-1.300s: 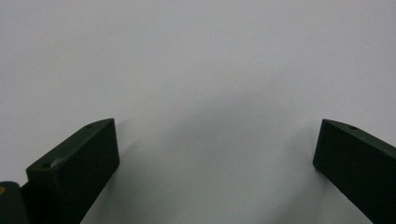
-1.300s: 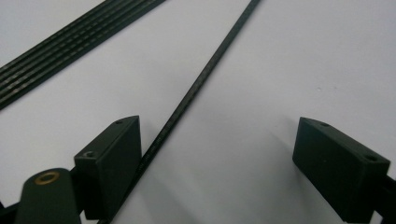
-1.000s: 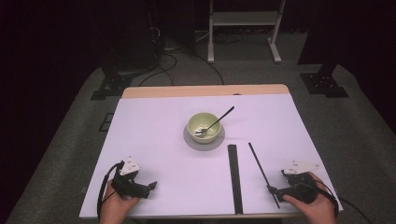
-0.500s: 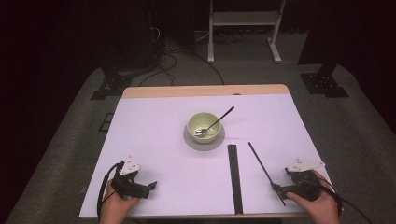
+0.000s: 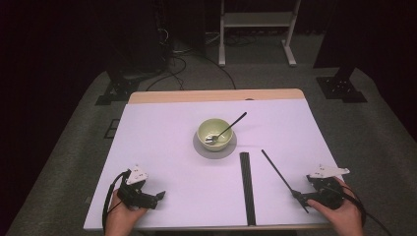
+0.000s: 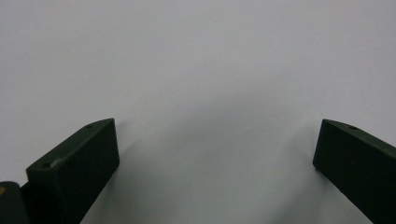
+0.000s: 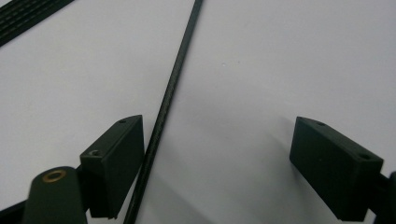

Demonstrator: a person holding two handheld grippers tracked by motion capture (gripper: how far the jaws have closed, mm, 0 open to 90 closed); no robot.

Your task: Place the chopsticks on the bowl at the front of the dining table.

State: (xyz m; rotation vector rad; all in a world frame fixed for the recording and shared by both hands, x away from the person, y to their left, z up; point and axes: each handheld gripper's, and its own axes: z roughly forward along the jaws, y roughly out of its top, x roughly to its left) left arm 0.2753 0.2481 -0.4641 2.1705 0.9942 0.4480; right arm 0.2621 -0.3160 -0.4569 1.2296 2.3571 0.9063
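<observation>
A pale green bowl (image 5: 215,132) sits on a grey saucer (image 5: 198,147) at the table's middle, with a dark-handled utensil (image 5: 232,123) leaning in it. A thin black rod (image 5: 280,174) lies slanted at the right front. Its near end reaches my right gripper (image 5: 301,195). In the right gripper view the rod (image 7: 170,93) runs between the open jaws of the right gripper (image 7: 217,149), close along the left jaw. My left gripper (image 5: 157,196) rests at the left front. The left gripper (image 6: 215,154) is open over bare white table.
A flat black strip (image 5: 247,187) lies lengthwise between bowl and front edge, left of the rod; its ribbed end (image 7: 28,18) is in the right gripper view. The white table top (image 5: 162,123) ends at a wooden far edge (image 5: 216,96). Stands and cables occupy the dark floor behind.
My right hand and gripper have shifted a little to the right, and the rod's near end has swung with them. The left gripper has stayed put.
</observation>
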